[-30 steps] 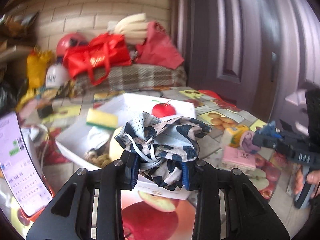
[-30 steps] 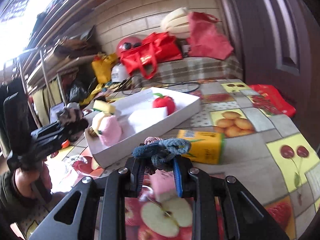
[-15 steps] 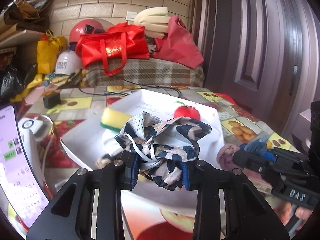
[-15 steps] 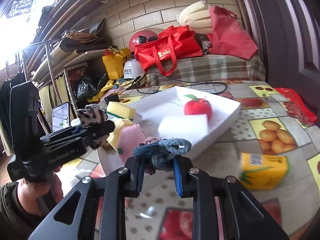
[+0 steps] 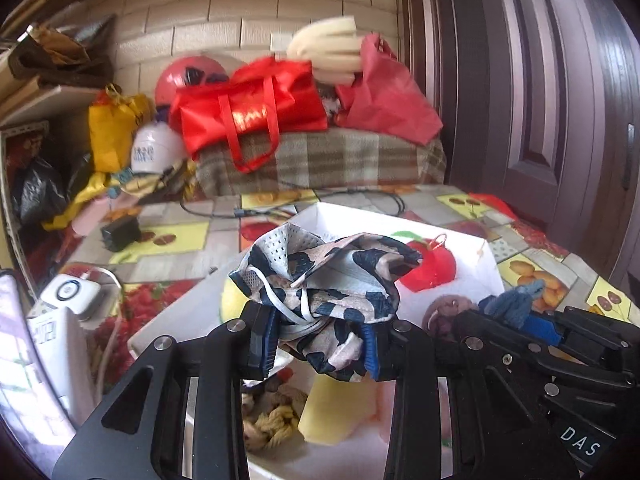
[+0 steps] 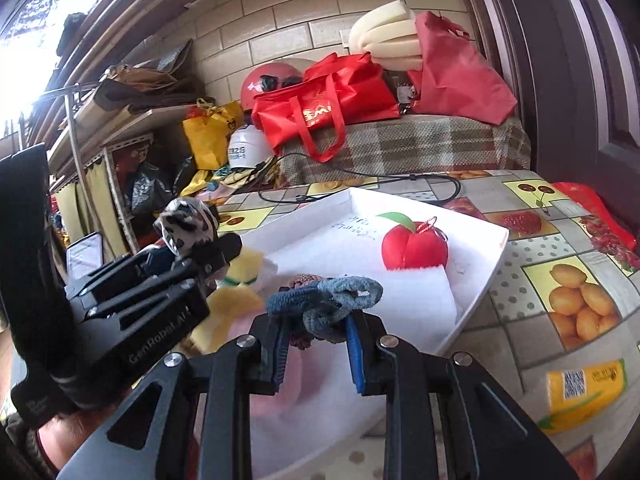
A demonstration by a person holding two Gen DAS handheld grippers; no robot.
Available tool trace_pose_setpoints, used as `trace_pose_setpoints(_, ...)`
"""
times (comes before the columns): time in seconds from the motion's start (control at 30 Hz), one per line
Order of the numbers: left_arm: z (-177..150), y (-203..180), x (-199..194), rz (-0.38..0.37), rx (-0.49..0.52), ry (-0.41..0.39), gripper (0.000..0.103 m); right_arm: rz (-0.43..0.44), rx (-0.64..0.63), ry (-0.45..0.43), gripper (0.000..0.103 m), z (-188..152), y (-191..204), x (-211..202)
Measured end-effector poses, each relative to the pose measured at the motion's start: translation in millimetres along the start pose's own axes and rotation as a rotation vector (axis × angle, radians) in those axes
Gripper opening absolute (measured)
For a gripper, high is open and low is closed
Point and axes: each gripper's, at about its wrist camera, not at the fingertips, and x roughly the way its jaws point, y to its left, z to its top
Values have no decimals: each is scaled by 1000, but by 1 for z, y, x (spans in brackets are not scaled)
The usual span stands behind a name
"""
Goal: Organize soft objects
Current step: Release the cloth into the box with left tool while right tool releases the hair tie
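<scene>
My left gripper (image 5: 316, 344) is shut on a crumpled cloth mask (image 5: 328, 276) patterned navy, beige and white, and holds it above the near part of a white tray (image 5: 360, 220). My right gripper (image 6: 316, 340) is shut on a bundle of blue-grey and brown hair ties (image 6: 332, 300), also over the tray (image 6: 480, 292). The two grippers hang side by side, close together. In the tray lie a red apple plush (image 6: 414, 246), a white sponge (image 6: 416, 296), a yellow sponge (image 6: 248, 264), a yellow foam piece (image 5: 336, 412) and knotted rope (image 5: 268, 420).
A yellow tissue pack (image 6: 584, 384) lies on the fruit-print tablecloth right of the tray. A phone (image 5: 16, 360) and a white device (image 5: 68, 292) stand at the left. A black cable (image 6: 360, 184) runs behind the tray. Red bags (image 6: 328, 96) sit at the back, a dark door on the right.
Both grippers have moved forward over the tray, each still holding its load. The right gripper has come in close beside the left; the tissue pack is now off to its right.
</scene>
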Motion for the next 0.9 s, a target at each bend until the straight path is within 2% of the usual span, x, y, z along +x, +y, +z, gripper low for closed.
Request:
trace_pose_setpoints(0.2, 5, -12, 19, -1, 46, 42, 33, -17, 53, 42, 24, 5, -8, 16)
trace_pose_setpoints(0.43, 6, -12, 23, 11, 38, 60, 34, -35, 12, 12, 27, 4, 2, 10)
trace_pose_setpoints(0.47, 6, -11, 24, 21, 31, 63, 37, -40, 5, 6, 27, 4, 3, 9)
trace_pose_setpoints(0.53, 6, -9, 24, 48, 16, 61, 50, -54, -16, -7, 28, 4, 7, 7)
trace_pose_setpoints(0.57, 6, -6, 23, 74, 0, 56, 66, -55, -19, -8, 28, 4, 8, 7)
trace_pose_setpoints(0.6, 6, -4, 21, 86, -14, 45, 78, -60, -13, -11, 32, 4, 7, 6)
trace_pose_setpoints(0.63, 6, 1, 16, 102, -42, 20, 79, -65, -5, -16, 37, 4, 5, 6)
trace_pose_setpoints(0.67, 5, 5, 14, 107, -59, 8, 84, -76, 6, -23, 53, 4, 3, 5)
trace_pose_setpoints(0.7, 5, 11, 11, 118, -89, -6, 88, -88, 23, -31, 73, 4, 0, 3)
trace_pose_setpoints(0.77, 4, 19, 8, 129, -135, -18, 93, -94, 45, -31, 98, 5, -4, 4)
trace_pose_setpoints(0.8, 4, 21, 7, 136, -145, -22, 97, -93, 48, -30, 102, 5, -5, 4)
trace_pose_setpoints(0.9, 4, 21, 1, 167, -149, -55, 99, -95, 39, -46, 102, 5, -3, 2)
